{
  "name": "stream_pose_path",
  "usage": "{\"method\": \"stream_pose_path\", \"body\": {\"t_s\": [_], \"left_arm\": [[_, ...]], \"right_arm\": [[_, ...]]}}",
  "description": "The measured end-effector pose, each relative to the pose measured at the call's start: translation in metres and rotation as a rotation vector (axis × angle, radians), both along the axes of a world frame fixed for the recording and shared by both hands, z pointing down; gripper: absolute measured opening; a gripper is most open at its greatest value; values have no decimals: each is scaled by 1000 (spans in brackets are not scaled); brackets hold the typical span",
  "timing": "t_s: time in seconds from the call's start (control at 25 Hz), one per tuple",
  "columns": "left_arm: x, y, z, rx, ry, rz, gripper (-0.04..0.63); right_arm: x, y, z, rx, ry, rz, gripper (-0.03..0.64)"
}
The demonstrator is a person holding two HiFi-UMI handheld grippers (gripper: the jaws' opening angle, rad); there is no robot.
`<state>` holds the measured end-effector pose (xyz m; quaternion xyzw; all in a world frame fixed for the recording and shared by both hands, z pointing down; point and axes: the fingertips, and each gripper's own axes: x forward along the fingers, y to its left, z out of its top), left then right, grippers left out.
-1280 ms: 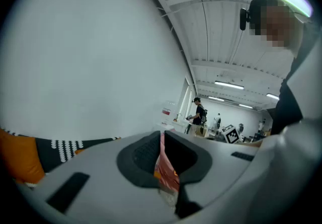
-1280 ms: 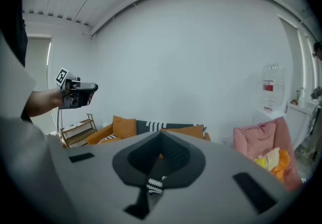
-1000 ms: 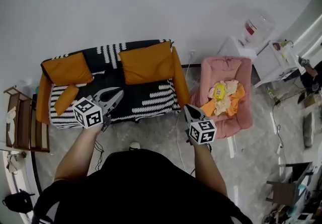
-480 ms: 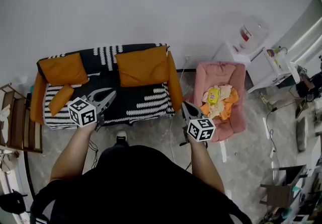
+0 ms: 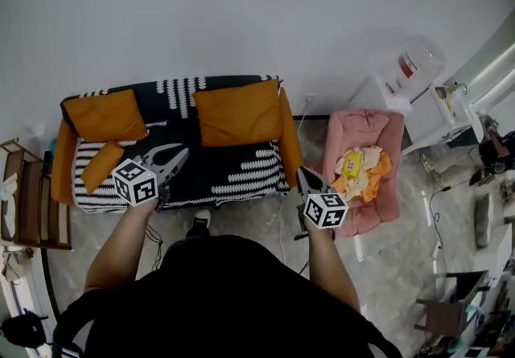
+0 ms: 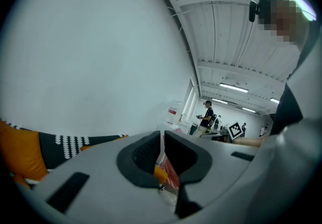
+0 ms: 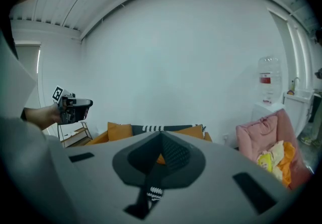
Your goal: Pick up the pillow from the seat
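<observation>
Pillow: small, plain orange, oblong and soft. It lies tilted on the left end of the sofa seat, just beside the left armrest and nearer than the left back cushion. Nothing is touching it.

Left gripper: jaws clenched with nothing between them, and its own view shows only a thin slit. It hangs over the near edge of the seat, right of the pillow and apart from it, pointing towards the sofa back.

Right gripper: also clamped shut and empty. It is over the floor between the sofa's right armrest and the pink chair, well apart from the pillow.

Sofa: black cover with white dashed stripes and orange armrests at both ends. A second, larger orange back cushion leans on the right half. Apart from the pillow, the seat carries nothing that I can see.

Room:
- The sofa backs onto a plain white wall.
- The floor is pale marbled tile.
- A brown wooden shelf stands left of the sofa.
- The pink chair on the right holds a heap of yellow and orange clothes.
- A water dispenser stands far right, against the wall.
- The left gripper view shows a ribbed white ceiling with strip lights, and people standing at the far end of the room.
</observation>
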<state>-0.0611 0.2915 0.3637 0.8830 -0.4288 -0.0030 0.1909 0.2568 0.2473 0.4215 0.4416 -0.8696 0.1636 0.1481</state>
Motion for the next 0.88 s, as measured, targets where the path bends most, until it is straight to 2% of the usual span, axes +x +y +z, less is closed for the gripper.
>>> {"method": "stream_pose_path", "body": {"t_s": [0.32,0.56,0.88], "left_arm": [[-45,-58,12,-25,16,8,32],[-58,-92,13,-33,15,50,32],[-64,-127,19,-46,8,95,32]], "right_arm": [[-50,-54,9,-21,46,-6,0],[-74,-80,13,-34,43,9,0],[-81,-101,16,-44,44,40,0]]}}
